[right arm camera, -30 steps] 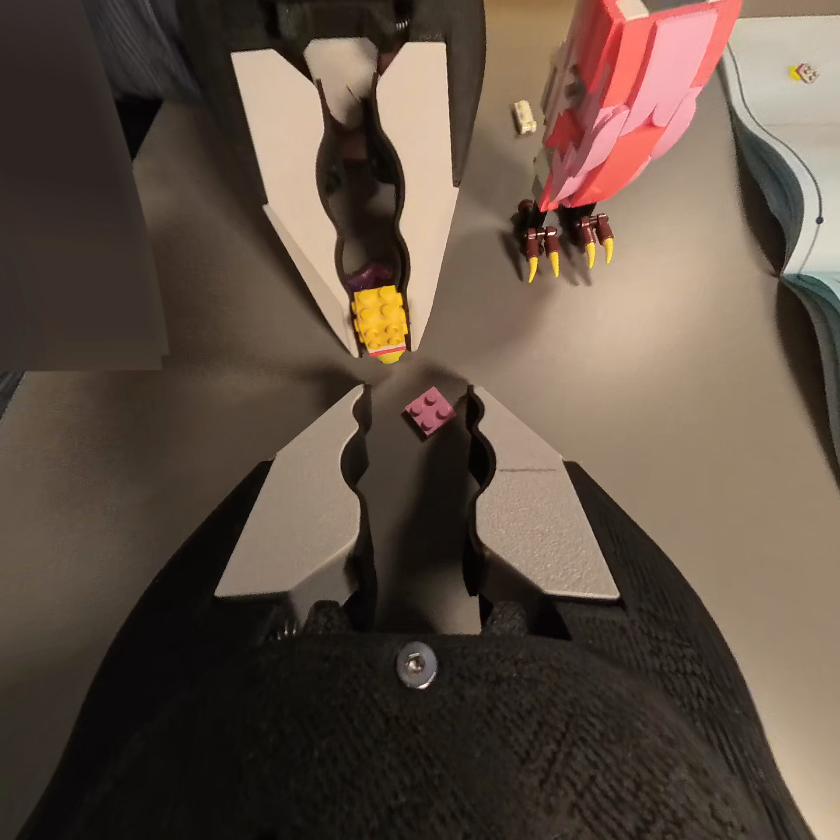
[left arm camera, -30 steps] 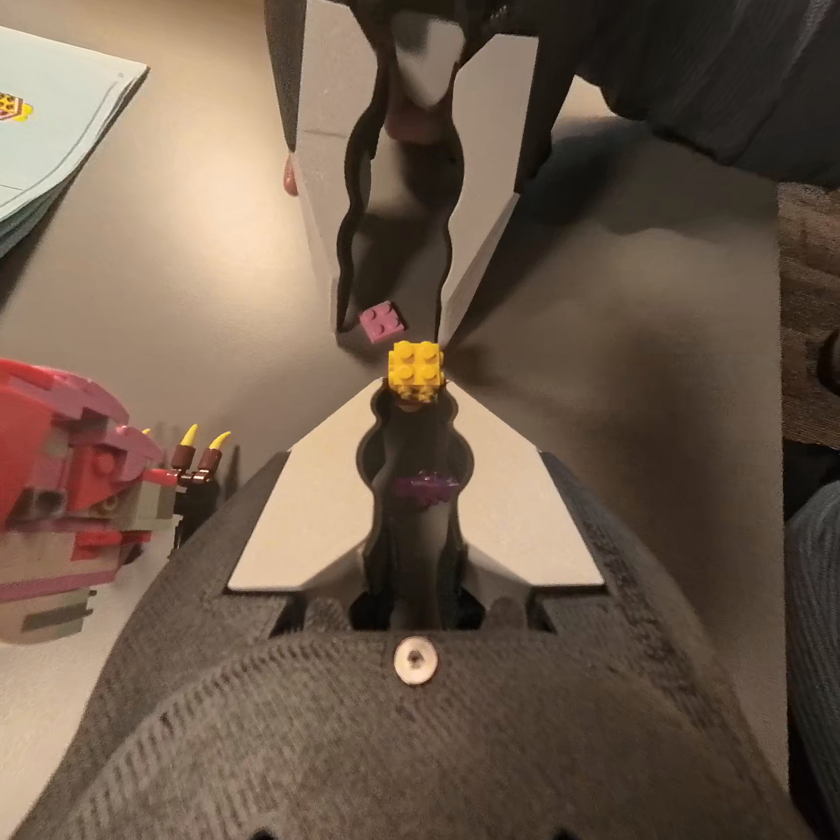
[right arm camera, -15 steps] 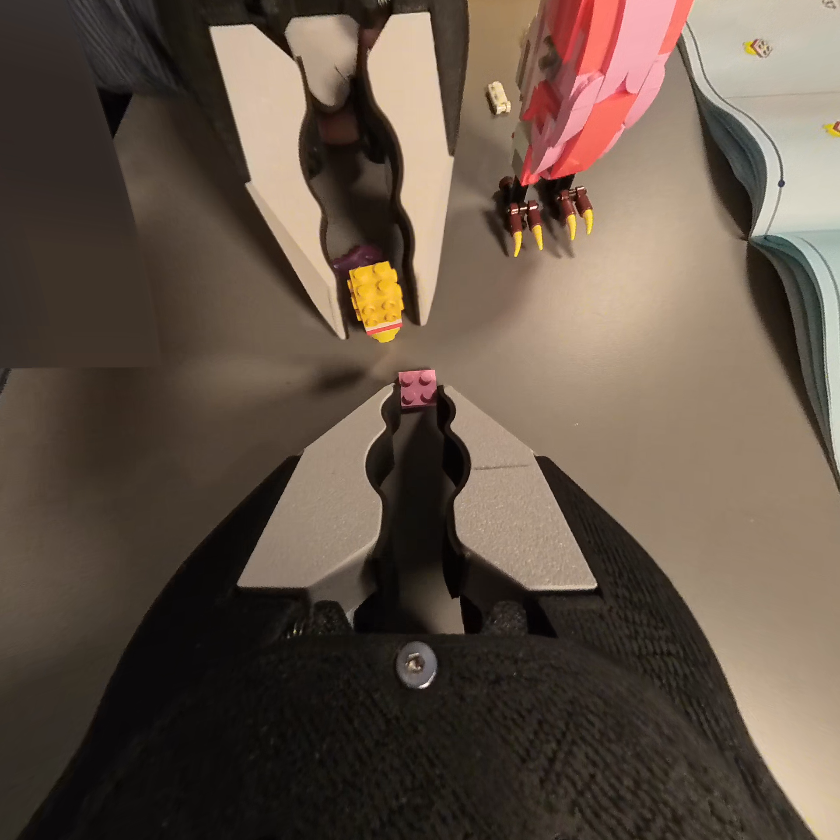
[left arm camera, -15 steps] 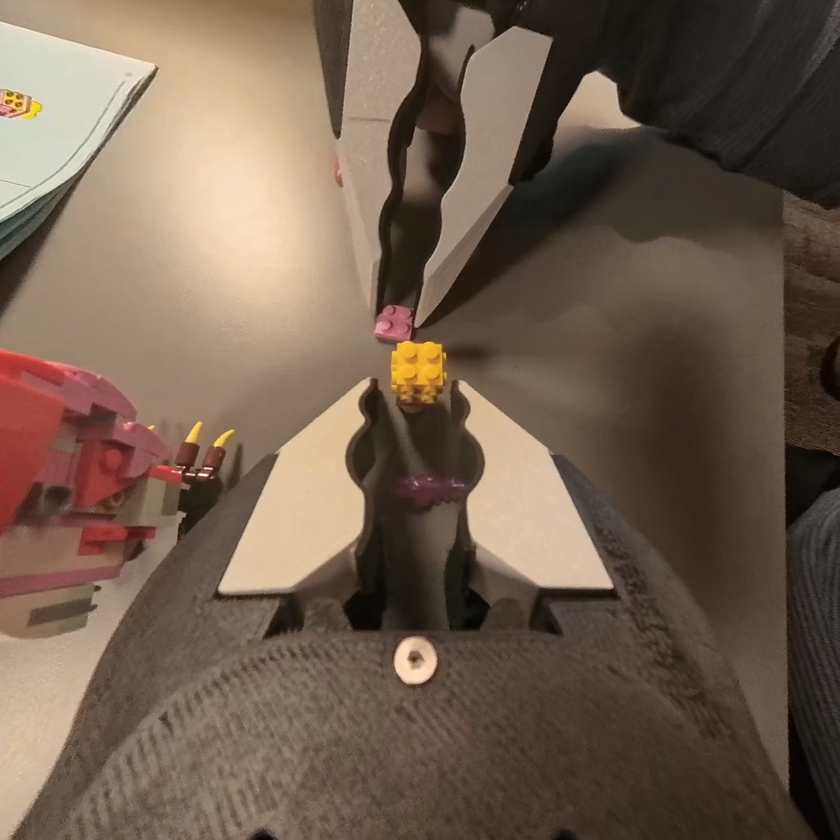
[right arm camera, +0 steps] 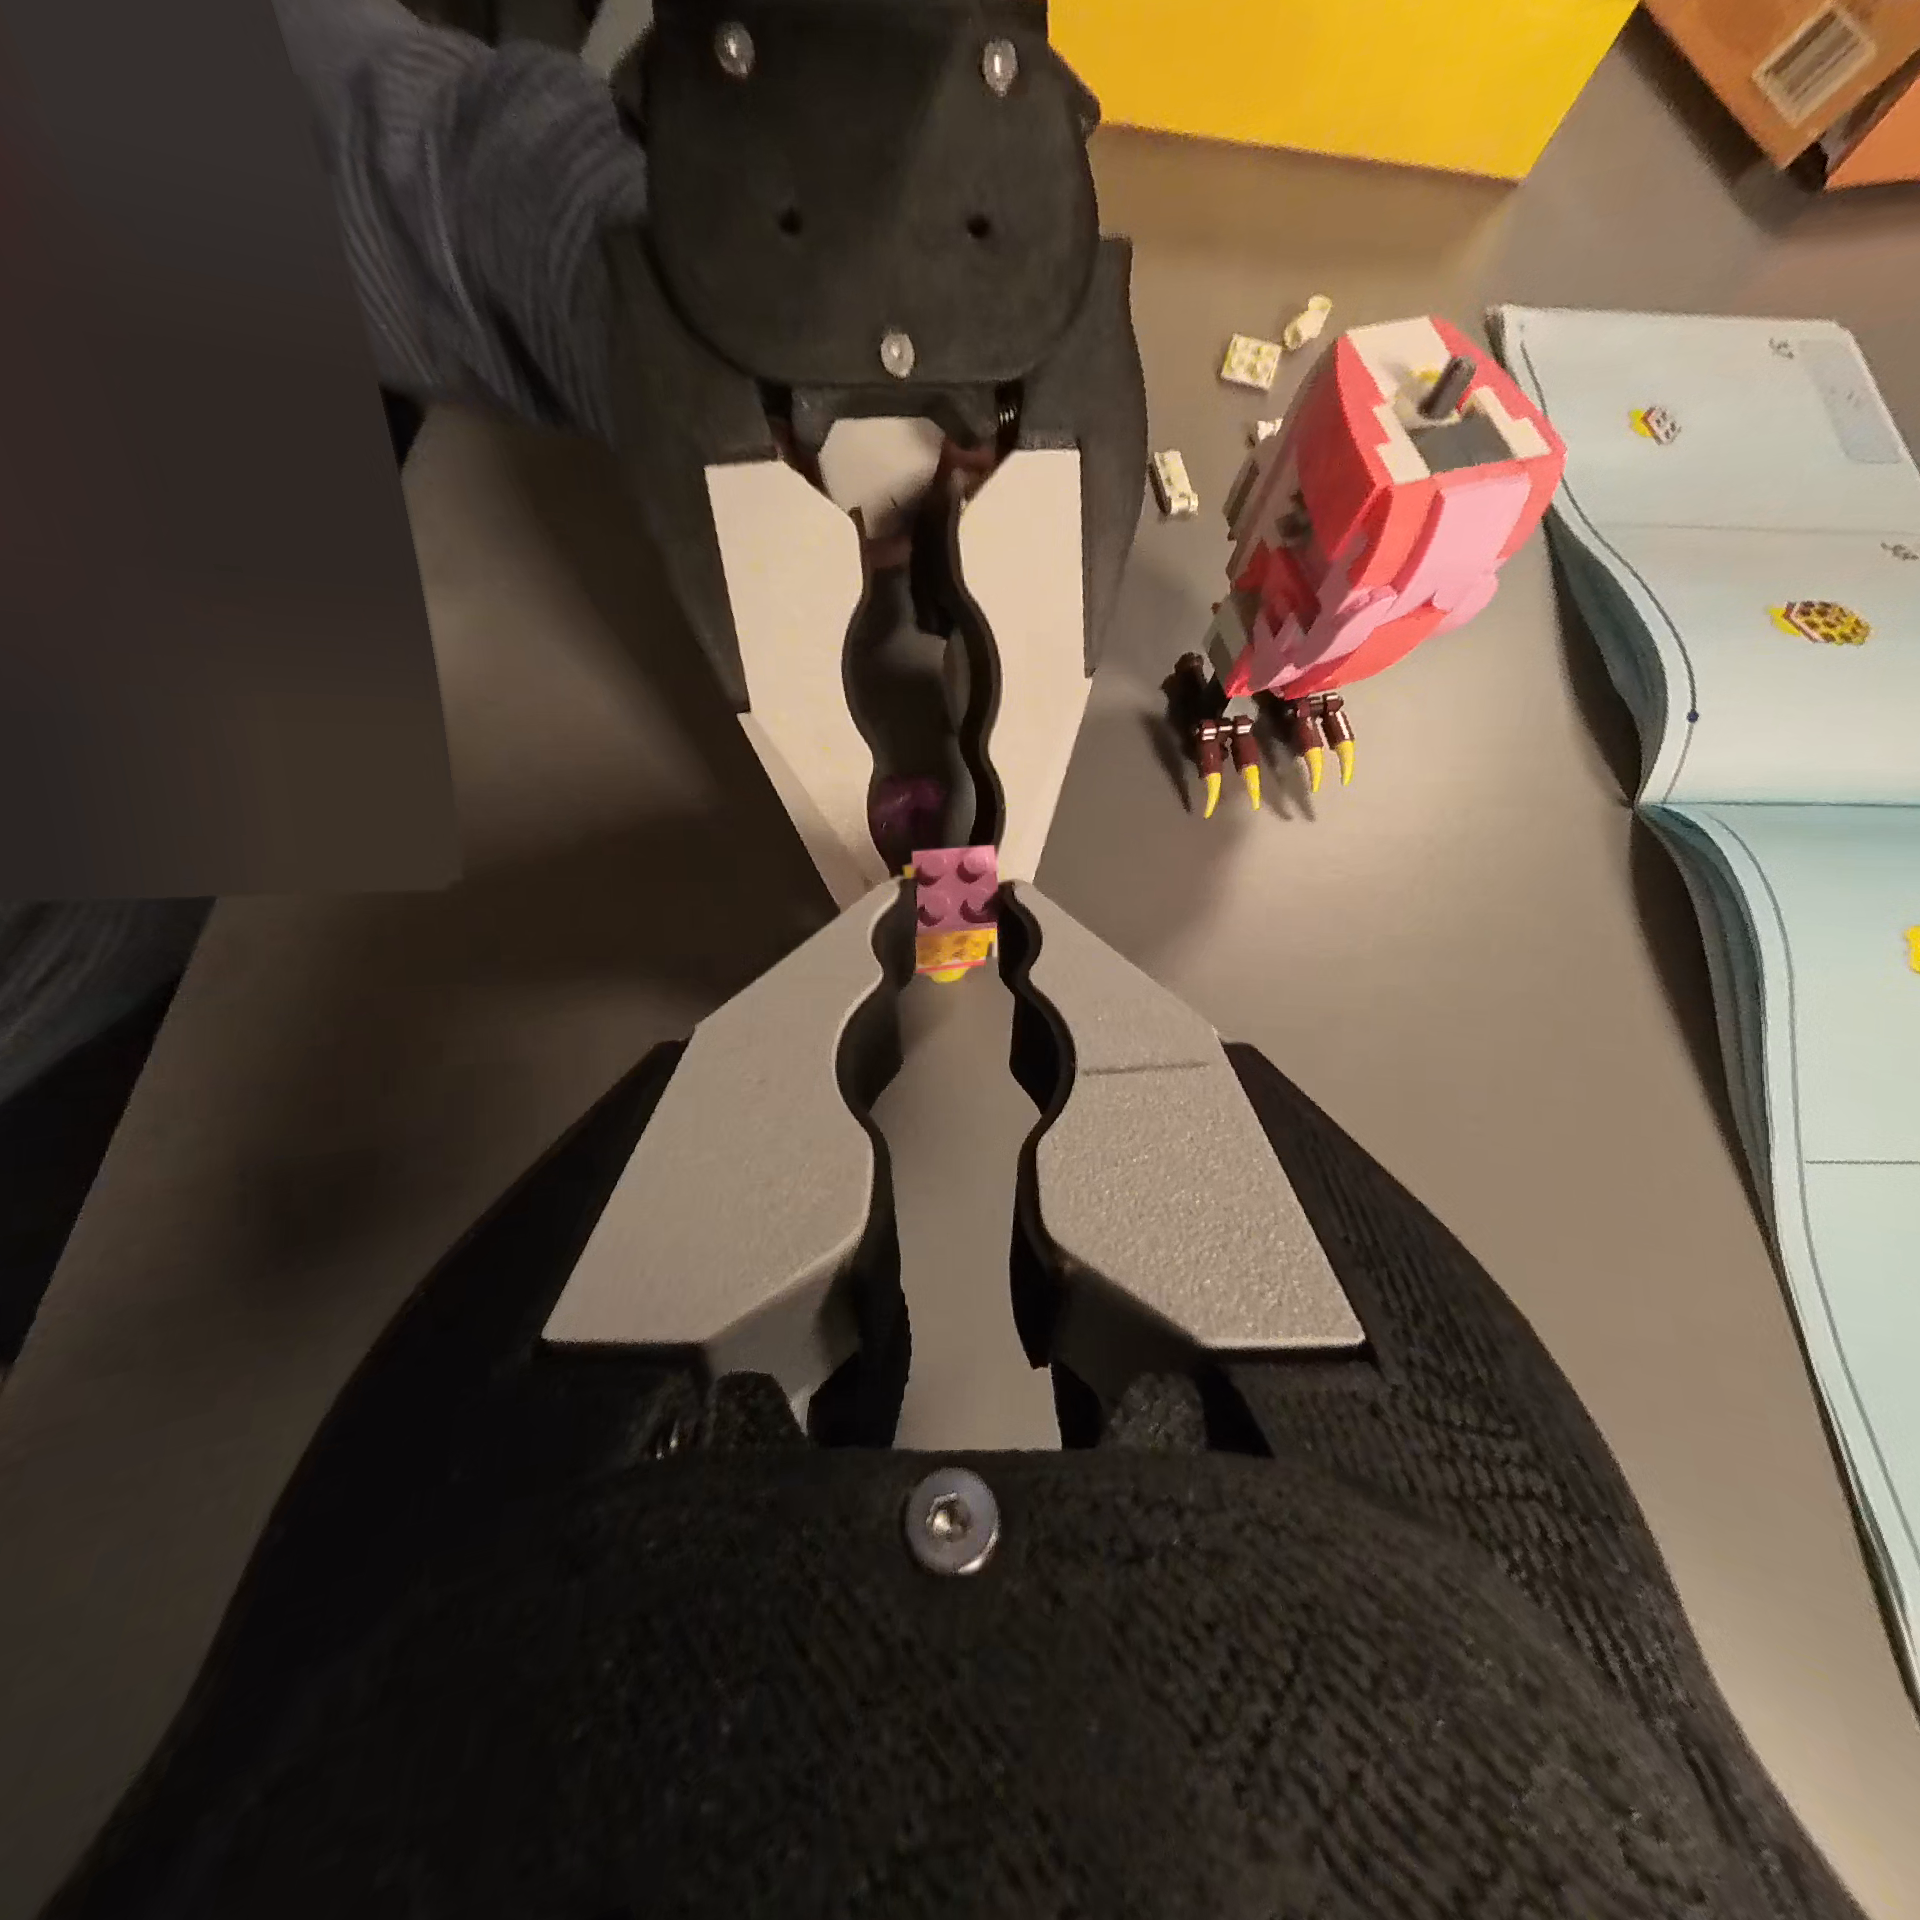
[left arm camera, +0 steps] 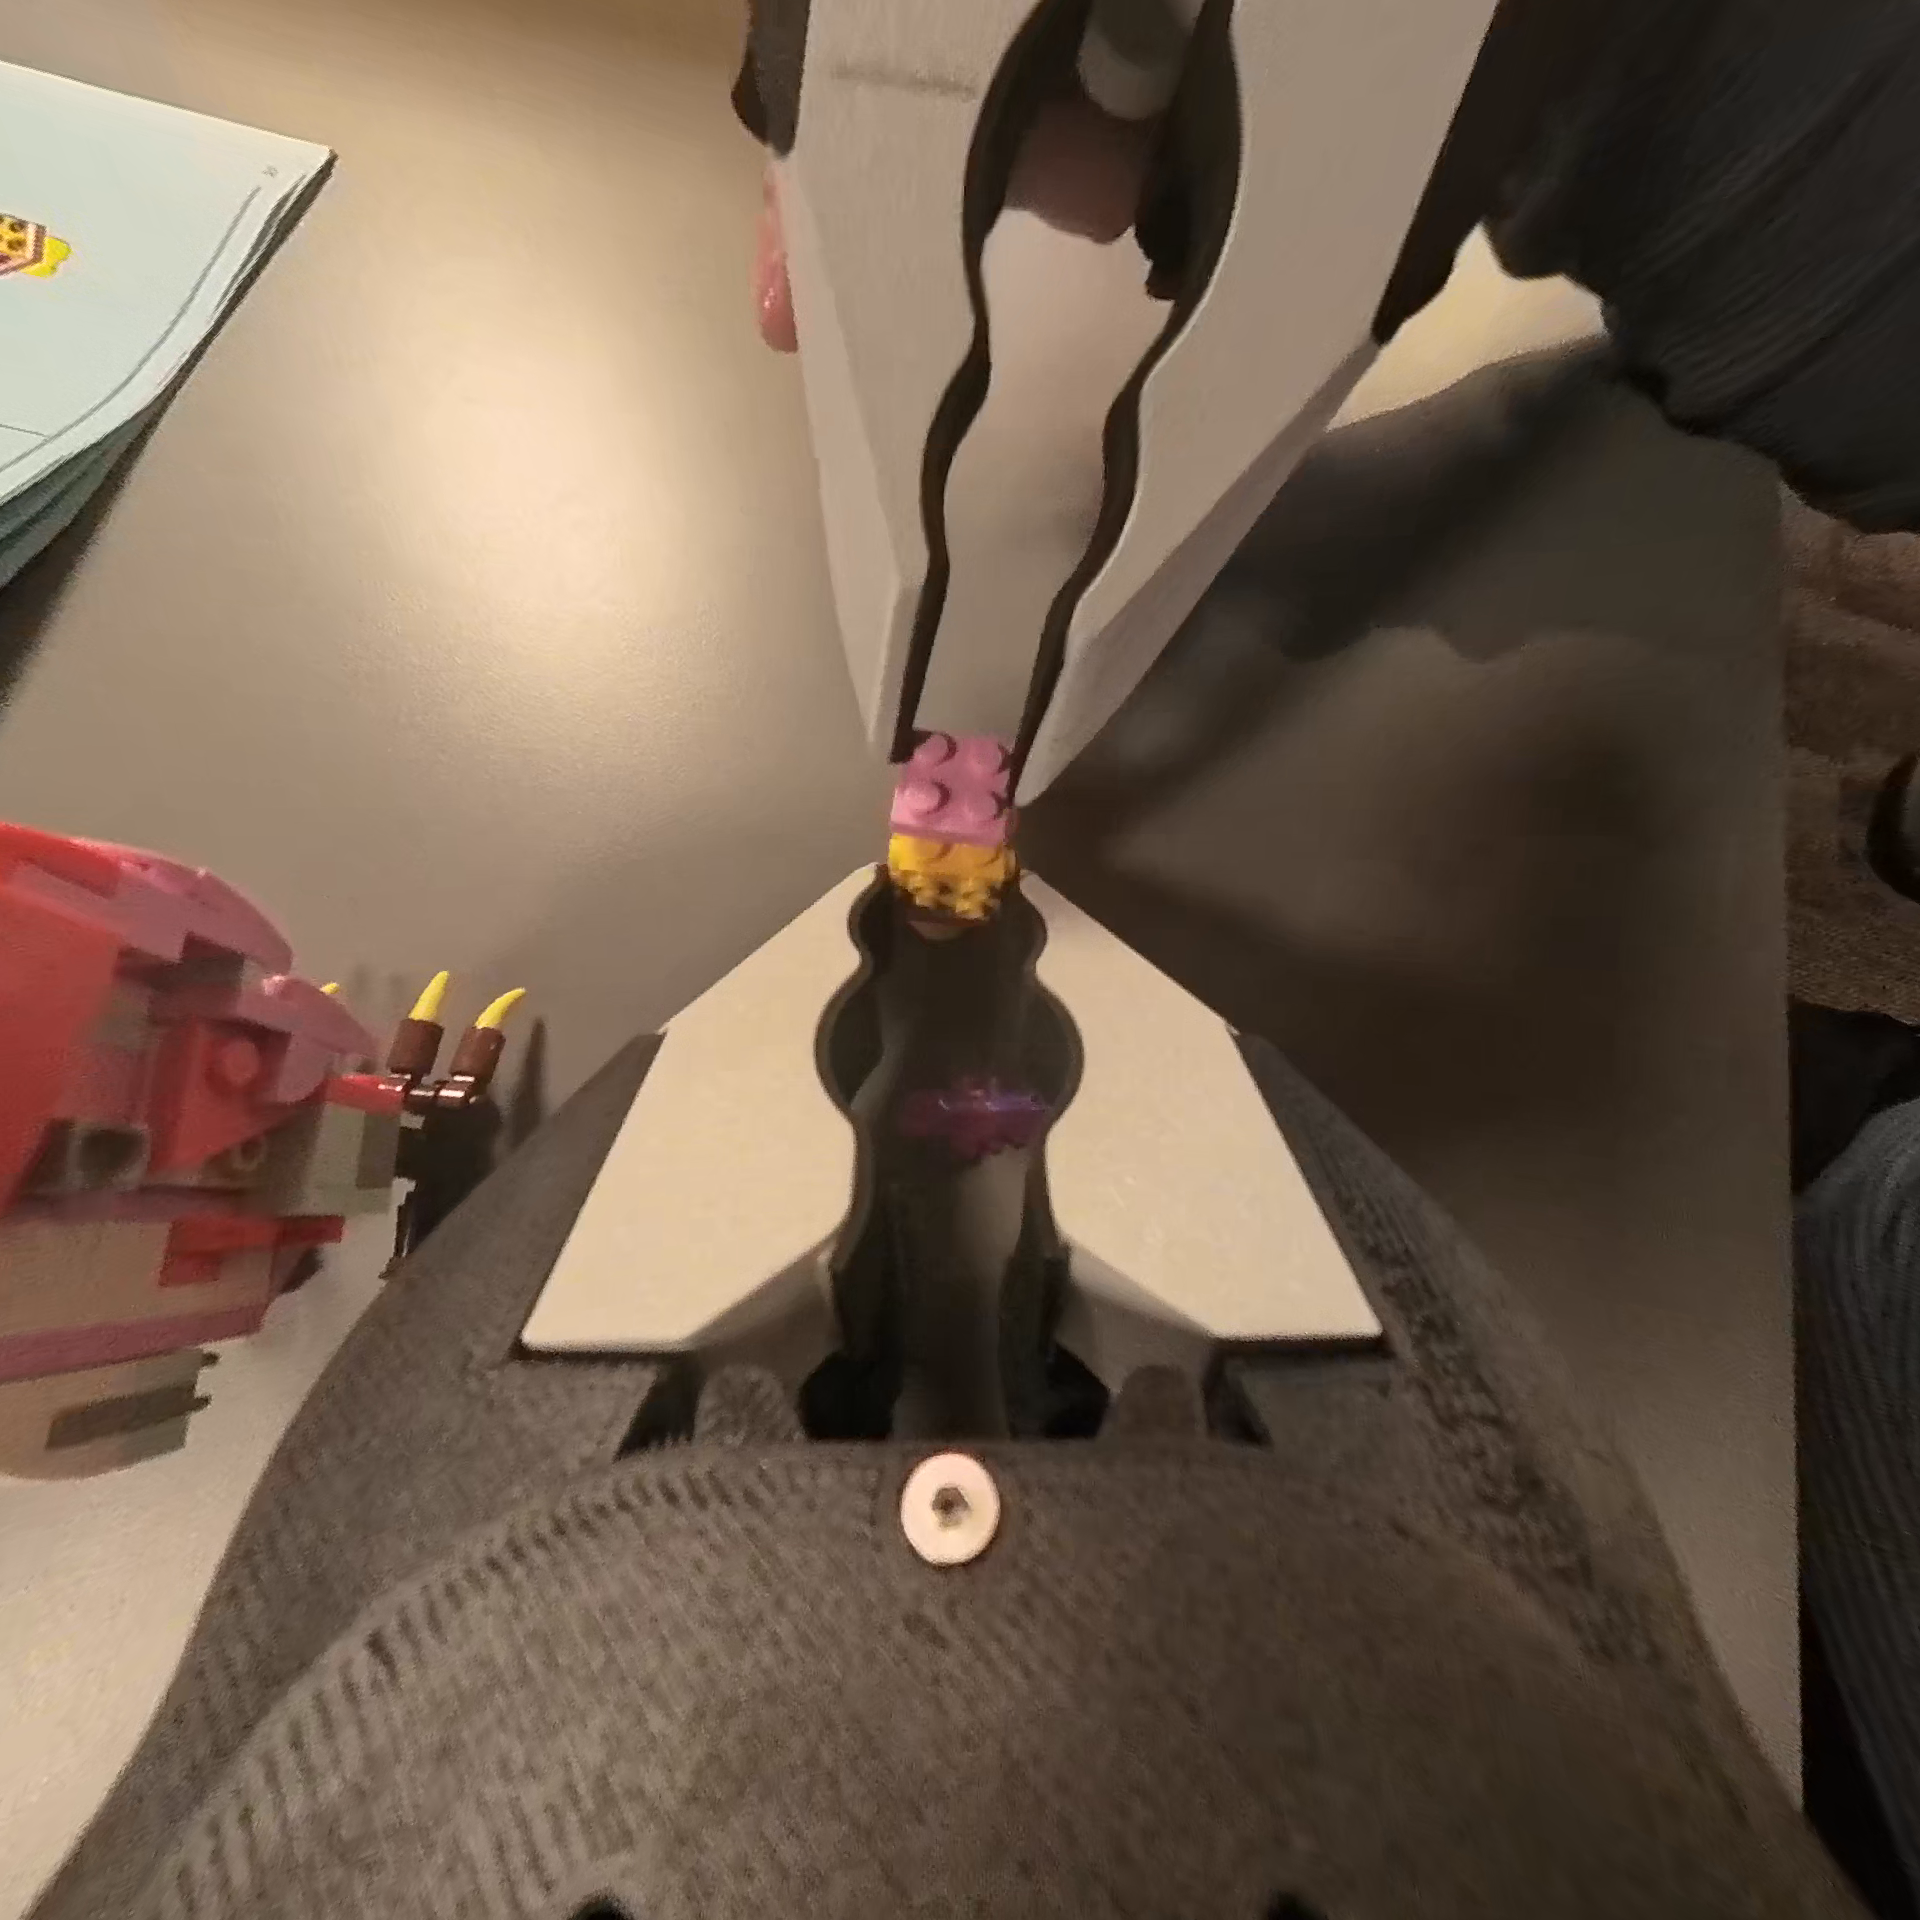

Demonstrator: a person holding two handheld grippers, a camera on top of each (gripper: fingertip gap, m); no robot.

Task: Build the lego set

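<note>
My left gripper is shut on a small yellow brick stack at its fingertips, studs up. A dark purple piece sits deeper between its fingers. My right gripper is shut on a pink two-by-two plate, both pads against its sides. The two grippers meet tip to tip above the table. The pink plate rests right on top of the yellow stack; I cannot tell whether it is pressed fully down.
A red and pink brick model with yellow claws stands on the table, left of my left gripper. A pale blue instruction booklet lies beyond it. Small white bricks and a yellow box are farther off. A person's sleeve is behind. The tips of both grippers are at nearly the same place.
My right gripper closed on the pink plate lying on the table, lifted it and brought it onto the yellow stack. My left gripper's fingers widened briefly, then closed again on the stack.
</note>
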